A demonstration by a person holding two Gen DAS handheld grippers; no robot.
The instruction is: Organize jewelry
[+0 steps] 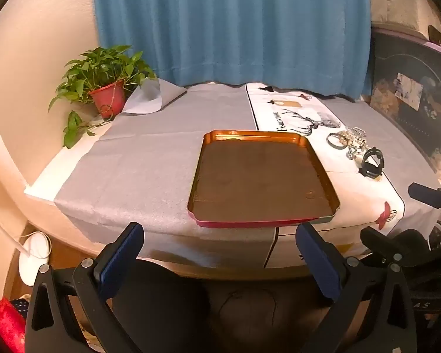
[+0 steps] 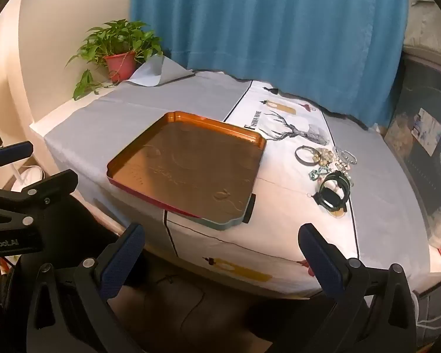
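1. Both tools are spread wide with nothing between their blue pads: my left tool (image 1: 219, 247) and my right tool (image 2: 222, 248) each hang off the near edge of the table (image 1: 138, 161), tilted down toward it.
2. From the left wrist view, my right tool (image 1: 397, 220) shows at the right edge as black arms and a blue tip; from the right wrist view, my left tool (image 2: 38, 164) shows the same way at the left edge.
3. On the table lies a tray (image 1: 258, 173), gold inside with a red outer rim, empty as far as I can see; its near edge sits close to the table's front edge.
4. The tray rests partly on a grey cloth (image 1: 132, 158) and partly on a white printed cloth (image 1: 358, 185) with a deer drawing.
5. The jewelry (image 2: 327, 161) is heaped on the white cloth, right of the tray and apart from it, untouched by either tool.
6. In the heap I make out a round bangle (image 2: 304, 154), pale beads (image 2: 323, 156) touching it, and a greenish chain piece (image 2: 316, 173); the finer bits are too small to tell.
7. A black watch (image 2: 333, 194) stands at the near end of the heap, its strap curled into a loop.
8. A potted plant (image 1: 105, 79) in a red pot stands at the far left corner, before a blue curtain (image 1: 232, 26).
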